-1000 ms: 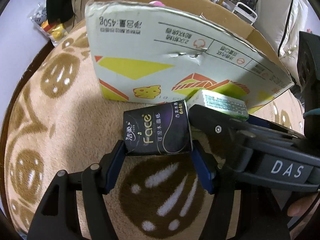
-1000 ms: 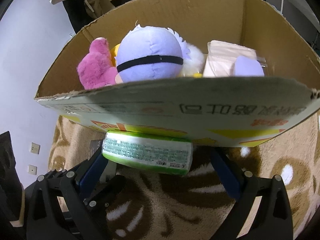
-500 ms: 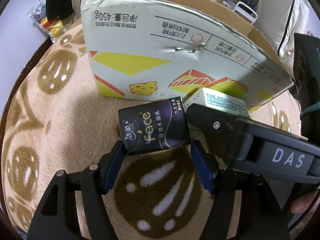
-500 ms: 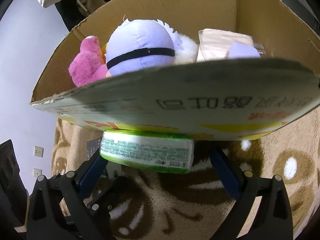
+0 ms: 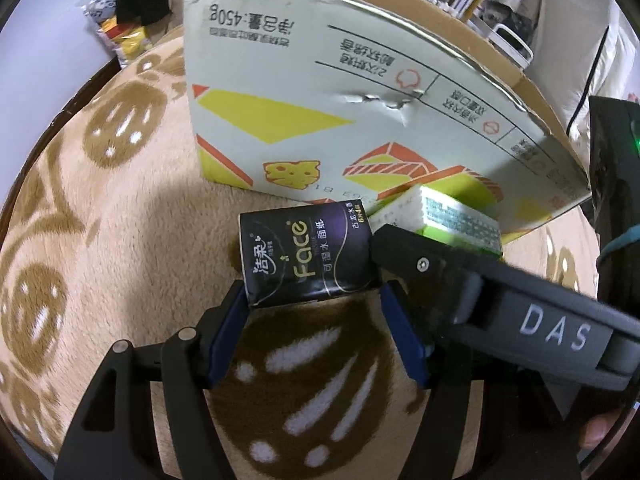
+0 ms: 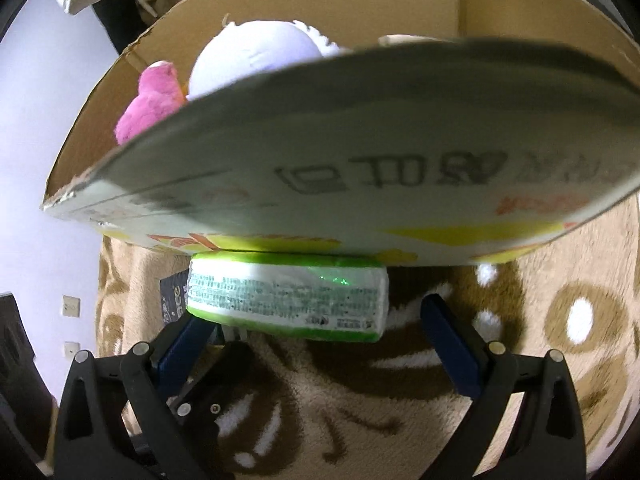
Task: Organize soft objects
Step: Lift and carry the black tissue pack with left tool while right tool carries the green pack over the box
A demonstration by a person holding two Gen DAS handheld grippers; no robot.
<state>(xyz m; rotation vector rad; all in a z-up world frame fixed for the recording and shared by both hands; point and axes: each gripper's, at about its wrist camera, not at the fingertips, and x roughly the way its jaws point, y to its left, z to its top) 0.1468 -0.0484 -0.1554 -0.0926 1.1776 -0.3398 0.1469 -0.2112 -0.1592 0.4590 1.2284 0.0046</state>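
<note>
A dark purple tissue pack (image 5: pixel 308 258) lies on the brown rug against an open cardboard box (image 5: pixel 340 92). My left gripper (image 5: pixel 314 304) is open, its blue pads on either side of the pack's near end. A green and white tissue pack (image 6: pixel 288 300) lies beside it at the box's base; it also shows in the left wrist view (image 5: pixel 452 220). My right gripper (image 6: pixel 316 320) is open around the green pack, its right pad apart from it. A pink plush (image 6: pixel 150 98) and a lilac plush (image 6: pixel 256 52) sit inside the box (image 6: pixel 360 160).
The patterned rug (image 5: pixel 100 208) covers a round surface with a dark edge at the left. A snack bag (image 5: pixel 116 32) lies beyond the rug. Shelves and a white rack (image 5: pixel 508 36) stand behind the box. The right gripper's body (image 5: pixel 520 320) crosses the left wrist view.
Both grippers have moved forward toward the box. The packs sit deeper between the pads. The box flap now hides more of the plush toys in the right wrist view.
</note>
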